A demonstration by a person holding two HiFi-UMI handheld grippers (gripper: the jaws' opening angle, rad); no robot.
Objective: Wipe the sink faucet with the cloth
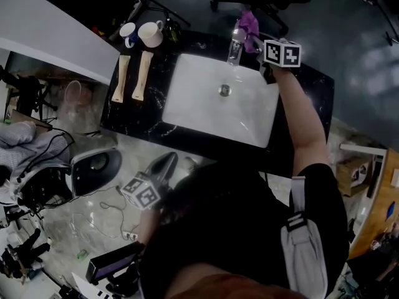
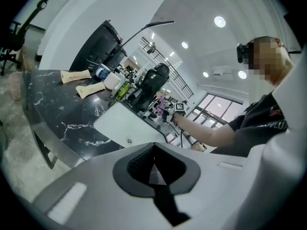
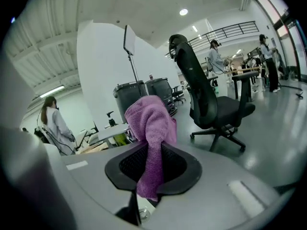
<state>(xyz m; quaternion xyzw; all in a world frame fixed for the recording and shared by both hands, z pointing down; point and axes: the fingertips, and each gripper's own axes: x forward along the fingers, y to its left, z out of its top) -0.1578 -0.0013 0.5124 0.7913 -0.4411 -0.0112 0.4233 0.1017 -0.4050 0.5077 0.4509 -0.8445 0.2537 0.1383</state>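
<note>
The white sink point(image 1: 206, 114) is set in a black marble counter point(image 1: 140, 117). Its chrome faucet point(image 1: 235, 42) stands at the far rim. My right gripper point(image 1: 255, 37) is just right of the faucet, raised, and shut on a purple cloth point(image 1: 249, 22). In the right gripper view the cloth point(image 3: 151, 128) bunches up above the right gripper point(image 3: 151, 172) and hangs down between its pads. My left gripper point(image 1: 167, 162) is held low in front of the counter, away from the sink. The left gripper point(image 2: 153, 169) is shut with nothing in it, and looks across the sink point(image 2: 127, 126).
Two cups point(image 1: 149, 33) stand at the counter's far left, with two beige tubes point(image 1: 142, 75) lying beside them. A black office chair point(image 3: 211, 95) stands behind the counter. Cables and equipment point(image 1: 37, 179) lie on the floor at left. People stand in the background point(image 3: 53, 123).
</note>
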